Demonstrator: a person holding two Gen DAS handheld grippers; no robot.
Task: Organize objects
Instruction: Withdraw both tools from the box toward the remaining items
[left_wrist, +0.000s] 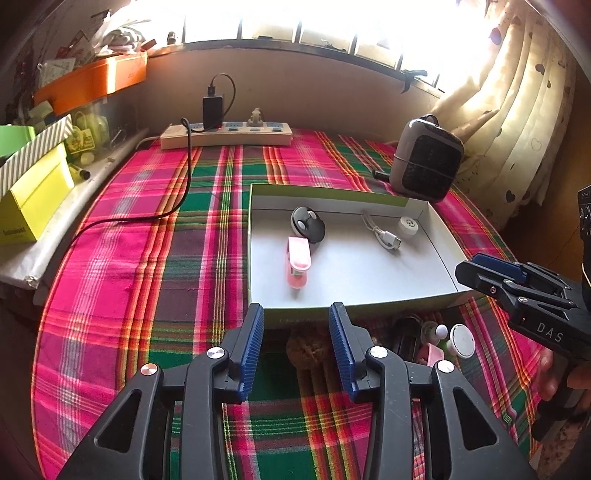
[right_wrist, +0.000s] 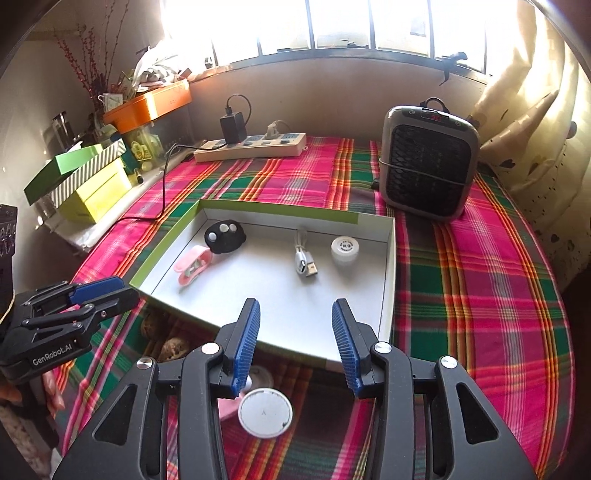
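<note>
Clutter still to be sorted lies on the plaid tablecloth (right_wrist: 480, 295) just in front of the shallow white box (right_wrist: 388, 280): a round white disc (right_wrist: 265, 412) with something pink touching it, a small white-knobbed piece (left_wrist: 441, 330), a dark item too shadowed to name, and two brown lumps (right_wrist: 173, 349) further left. Inside the box already rest a black round gadget (right_wrist: 224, 236), a pink clip-like case (right_wrist: 194, 264), a short white USB cable (right_wrist: 304, 258) and a small white tub (right_wrist: 344, 249).

Both tools hover with nothing between their blue pads. The right gripper (right_wrist: 295, 345) has its fingers spread wide, directly above the disc; the left gripper (left_wrist: 296, 347) is likewise spread, above one brown lump.

The disc looks like the likely next pick. Being flat, it wants the pads brought low, straddling its rim squarely, then lifted clear of the box's near wall before release into bare floor.

A grey fan heater (right_wrist: 428, 162) and a power strip (right_wrist: 251, 147) stand well behind.
</note>
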